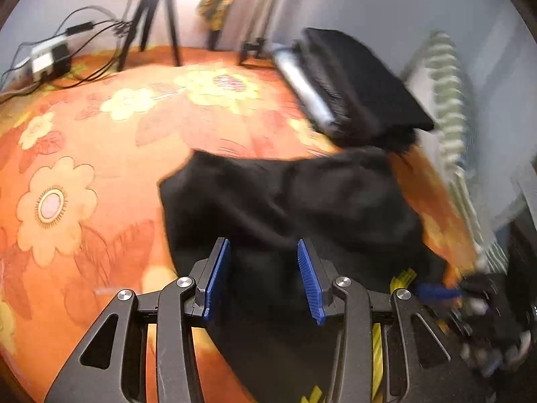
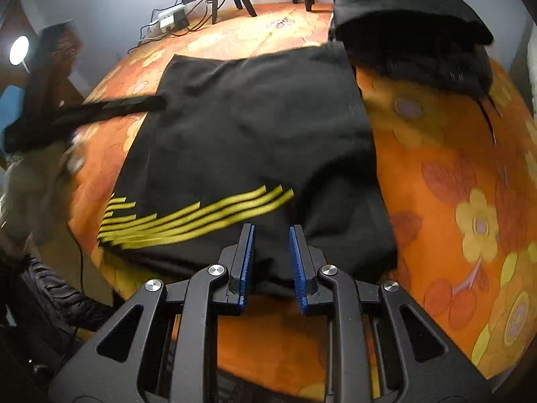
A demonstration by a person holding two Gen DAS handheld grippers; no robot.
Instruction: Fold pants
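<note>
My black pants (image 2: 248, 134) lie flat on the flowered bed (image 2: 453, 174), folded stack (image 2: 412, 16) at 1 o'clock, so I hold my right claw (image 2: 270, 262) and left claw (image 1: 265, 278) parted, empty, over the near edge, ready to pinch.

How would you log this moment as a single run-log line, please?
task: fold pants | left gripper: open, over black pants | right gripper: open, at pants' near edge | surface: floral bedspread | folded black stack behind
</note>
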